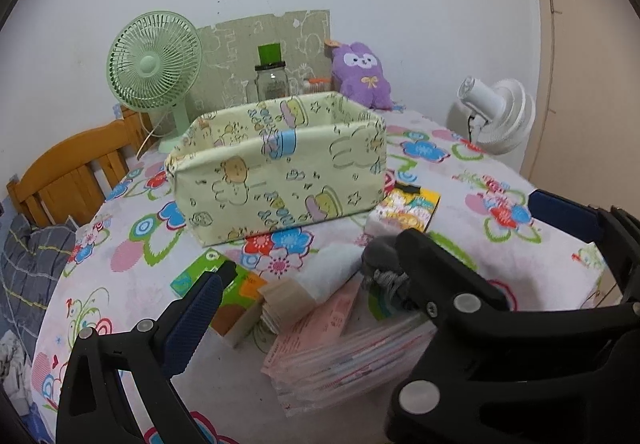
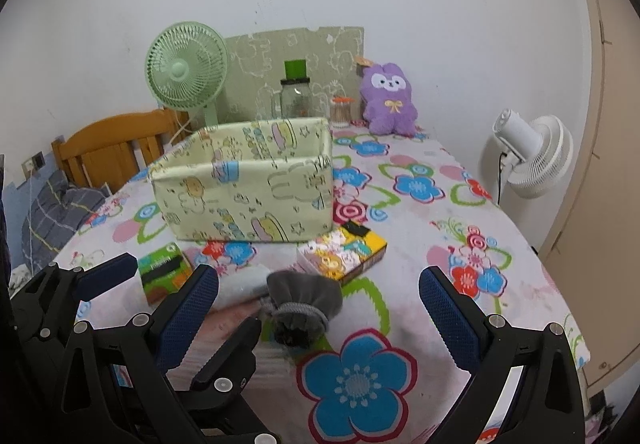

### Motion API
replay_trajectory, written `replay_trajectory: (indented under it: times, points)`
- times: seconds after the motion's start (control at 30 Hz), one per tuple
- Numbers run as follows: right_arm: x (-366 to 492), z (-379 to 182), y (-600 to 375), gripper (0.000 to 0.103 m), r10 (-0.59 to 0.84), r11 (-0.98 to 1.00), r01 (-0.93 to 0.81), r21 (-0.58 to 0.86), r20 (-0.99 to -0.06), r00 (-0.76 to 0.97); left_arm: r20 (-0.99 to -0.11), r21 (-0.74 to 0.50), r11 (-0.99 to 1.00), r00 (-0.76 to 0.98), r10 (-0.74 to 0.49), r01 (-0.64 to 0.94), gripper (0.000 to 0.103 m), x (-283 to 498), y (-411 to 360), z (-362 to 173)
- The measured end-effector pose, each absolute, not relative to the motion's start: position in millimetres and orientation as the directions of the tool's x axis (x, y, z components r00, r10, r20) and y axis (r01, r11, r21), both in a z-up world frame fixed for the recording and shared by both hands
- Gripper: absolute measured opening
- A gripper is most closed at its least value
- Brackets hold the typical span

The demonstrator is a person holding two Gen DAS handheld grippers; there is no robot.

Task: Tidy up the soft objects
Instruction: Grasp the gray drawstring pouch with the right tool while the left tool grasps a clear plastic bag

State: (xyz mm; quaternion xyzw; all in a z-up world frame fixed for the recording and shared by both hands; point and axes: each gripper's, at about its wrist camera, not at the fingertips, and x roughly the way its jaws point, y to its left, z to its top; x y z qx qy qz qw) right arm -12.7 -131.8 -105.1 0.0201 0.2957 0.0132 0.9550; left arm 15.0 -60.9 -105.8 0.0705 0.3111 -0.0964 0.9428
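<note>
Soft objects lie clustered at the near edge of the tabletop (image 2: 420, 240), in front of the pale-green fabric bin (image 2: 248, 187), which stands open-topped; what can be seen of its inside is empty. A grey fuzzy item (image 2: 304, 304) rests partly on a stack of pink plastic-wrapped packs (image 1: 340, 348); a white folded cloth (image 1: 336, 272) lies just beside it. A green tissue pack (image 2: 162, 272) sits to the left and a yellow cartoon-print pack (image 2: 344, 252) lies near the bin's front right corner.

Left gripper (image 1: 308, 264): jaws spread wide and released, holding nothing, hovering over the pile. Right gripper (image 2: 320, 308): jaws likewise spread and empty, with the grey fuzzy item lying between and just ahead of them.

Assessment: no item is yet in the bin; the task appears to be at its start, with a pick of the grey item the likely next step.

Risks noted:
- The two grippers are crowded together over one pile; a collision is possible if both close in at once.
- The grey item overlaps the slick packs; a shallow pinch may drag or topple the stack.
- The bin has limp walls; a low carry could catch the front rim and fold or push it.
</note>
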Motion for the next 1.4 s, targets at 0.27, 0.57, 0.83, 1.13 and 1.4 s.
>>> replay_trajectory:
  times: [0.27,0.57,0.83,1.13,1.4]
  points:
    - [-11.8,-121.9,-134.0,0.102,0.035,0.999,-0.006,0.050,-0.591,0.806,-0.613,0.113,0.964,0.780,-0.123,0.241,0.103,12.2,-66.0,-120.4]
    - [-10.5,-131.3,-135.8,0.102,0.034,0.999,-0.002,0.054,-0.611,0.791,-0.622,0.141,0.954,0.774,-0.123,0.265,0.103,9.3,-69.9,-130.5]
    - [-5.6,-139.7,-138.0,0.102,0.034,0.998,0.004,0.058,-0.636,0.771,-0.646,0.140,0.946,0.751,-0.137,0.293,0.100,7.7,-72.6,-140.3]
    - [-3.7,-145.9,-135.5,0.102,0.041,0.998,-0.002,0.060,-0.651,0.758,-0.642,0.110,0.938,0.744,-0.184,0.327,0.076,0.3,-74.7,-144.6]
    - [-2.2,-145.7,-134.9,0.102,0.045,0.998,-0.001,0.067,-0.655,0.754,-0.632,0.114,0.928,0.746,-0.207,0.354,0.059,-4.9,-72.2,-143.4]
